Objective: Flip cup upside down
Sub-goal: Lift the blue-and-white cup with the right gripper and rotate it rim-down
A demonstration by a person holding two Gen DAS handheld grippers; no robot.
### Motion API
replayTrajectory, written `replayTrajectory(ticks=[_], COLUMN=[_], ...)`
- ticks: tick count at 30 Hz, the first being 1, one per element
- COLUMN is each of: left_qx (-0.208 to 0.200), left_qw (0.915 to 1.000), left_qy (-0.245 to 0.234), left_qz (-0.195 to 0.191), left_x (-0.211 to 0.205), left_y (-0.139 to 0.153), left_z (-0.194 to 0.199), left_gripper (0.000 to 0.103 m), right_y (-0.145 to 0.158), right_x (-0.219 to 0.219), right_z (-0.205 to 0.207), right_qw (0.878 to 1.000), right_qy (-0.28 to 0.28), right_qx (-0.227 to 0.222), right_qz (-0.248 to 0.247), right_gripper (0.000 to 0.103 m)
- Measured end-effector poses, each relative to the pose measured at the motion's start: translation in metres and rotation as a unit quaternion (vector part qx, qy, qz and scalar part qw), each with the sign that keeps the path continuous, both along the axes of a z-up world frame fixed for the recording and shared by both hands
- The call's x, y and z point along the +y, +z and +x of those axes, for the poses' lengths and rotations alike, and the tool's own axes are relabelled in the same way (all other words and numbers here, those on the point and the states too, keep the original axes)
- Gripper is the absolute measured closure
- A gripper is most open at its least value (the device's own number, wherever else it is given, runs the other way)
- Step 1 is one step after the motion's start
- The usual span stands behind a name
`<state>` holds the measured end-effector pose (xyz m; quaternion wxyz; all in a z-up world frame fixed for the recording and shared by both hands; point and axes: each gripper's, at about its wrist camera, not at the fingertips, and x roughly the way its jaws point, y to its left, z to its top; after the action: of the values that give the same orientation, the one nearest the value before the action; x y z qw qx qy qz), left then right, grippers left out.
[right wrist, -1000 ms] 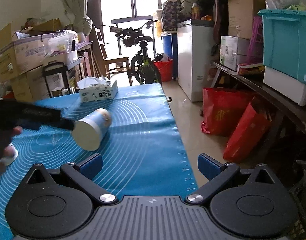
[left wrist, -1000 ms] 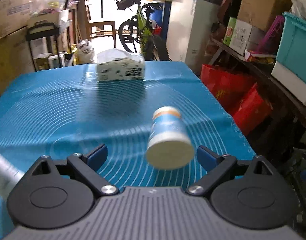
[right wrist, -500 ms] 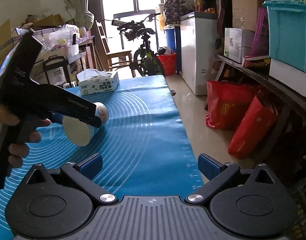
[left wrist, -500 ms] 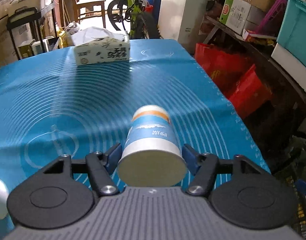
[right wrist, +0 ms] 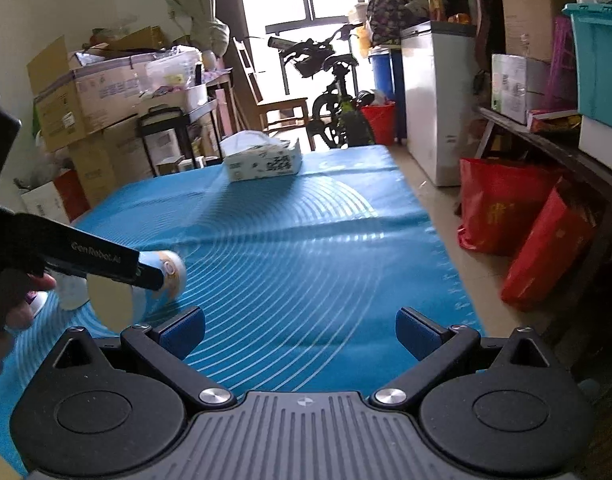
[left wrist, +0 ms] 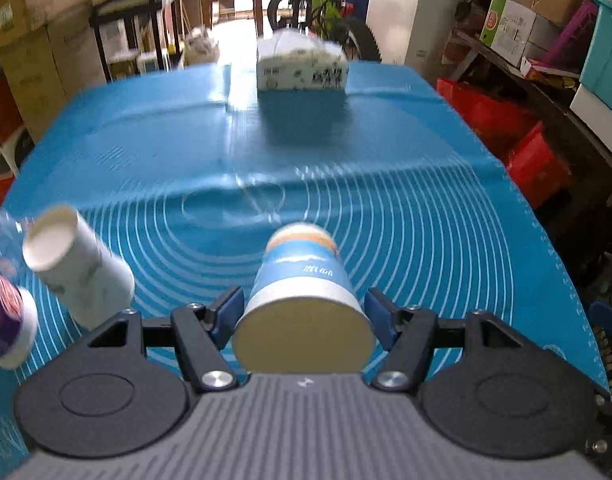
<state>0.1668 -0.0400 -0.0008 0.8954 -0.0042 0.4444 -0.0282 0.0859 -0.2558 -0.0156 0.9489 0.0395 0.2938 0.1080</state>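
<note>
A blue and white paper cup with an orange band lies on its side between my left gripper's fingers, its wide mouth toward the camera. My left gripper is shut on this cup and holds it above the blue mat. In the right wrist view the same cup shows at the left, held by the left gripper just above the mat. My right gripper is open and empty over the mat's right side.
A white paper cup lies on its side at the left, beside a purple and white cup. A tissue box stands at the mat's far end. Red bags and shelves line the right.
My left gripper closed on the blue cup and lifted it, swinging left so the other cups came into view. My right gripper stayed open and shifted slightly.
</note>
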Motion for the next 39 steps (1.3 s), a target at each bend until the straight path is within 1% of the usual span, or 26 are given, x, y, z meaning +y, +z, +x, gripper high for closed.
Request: replayTrajectory(ticks=[5, 11, 13, 14, 15, 19, 21, 23, 32, 35, 37, 39], left_qx=[0.008, 0.008, 0.009, 0.011, 0.009, -0.009, -0.011, -0.016, -0.039, -0.051, -0.056, -0.062], left_qw=[1.0000, 0.9999, 1.0000, 0.9999, 0.9999, 0.9999, 0.9999, 0.9999, 0.9992, 0.9987, 0.9983, 0.9980], left_qy=[0.002, -0.002, -0.003, -0.001, 0.003, -0.001, -0.002, 0.001, 0.000, -0.003, 0.000, 0.004], left_qz=[-0.001, -0.006, -0.003, 0.001, 0.004, 0.006, 0.003, -0.001, -0.001, 0.005, 0.013, 0.013], left_x=[0.002, 0.003, 0.002, 0.002, 0.002, 0.001, 0.003, 0.005, 0.014, 0.018, 0.023, 0.032], left_y=[-0.012, -0.016, -0.017, -0.017, -0.017, -0.012, -0.010, -0.007, 0.009, 0.018, 0.024, 0.029], left_z=[-0.003, -0.008, -0.008, -0.009, -0.010, -0.015, -0.018, -0.022, -0.037, -0.047, -0.053, -0.060], left_gripper=[0.036, 0.035, 0.028, 0.017, 0.014, 0.014, 0.010, 0.009, 0.009, 0.009, 0.009, 0.008], right_y=[-0.002, -0.003, -0.003, -0.003, -0.003, -0.001, 0.001, 0.003, 0.013, 0.019, 0.024, 0.030], right_x=[0.005, 0.003, 0.003, 0.003, 0.003, 0.007, 0.009, 0.012, 0.022, 0.026, 0.031, 0.037], right_z=[-0.006, -0.009, -0.010, -0.010, -0.010, -0.012, -0.013, -0.015, -0.024, -0.025, -0.023, -0.017], right_qw=[1.000, 1.000, 1.000, 1.000, 1.000, 1.000, 1.000, 1.000, 1.000, 1.000, 0.999, 0.999], right_qy=[0.001, -0.002, -0.002, -0.002, -0.002, 0.001, 0.002, 0.004, 0.010, 0.017, 0.024, 0.036], right_qx=[0.006, 0.009, 0.010, 0.011, 0.012, 0.013, 0.012, 0.011, 0.006, 0.005, 0.008, 0.019], right_qz=[-0.003, -0.006, -0.007, -0.007, -0.006, -0.007, -0.009, -0.010, -0.017, -0.020, -0.022, -0.023], right_gripper=[0.000, 0.000, 0.000, 0.000, 0.000, 0.000, 0.000, 0.000, 0.000, 0.000, 0.000, 0.000])
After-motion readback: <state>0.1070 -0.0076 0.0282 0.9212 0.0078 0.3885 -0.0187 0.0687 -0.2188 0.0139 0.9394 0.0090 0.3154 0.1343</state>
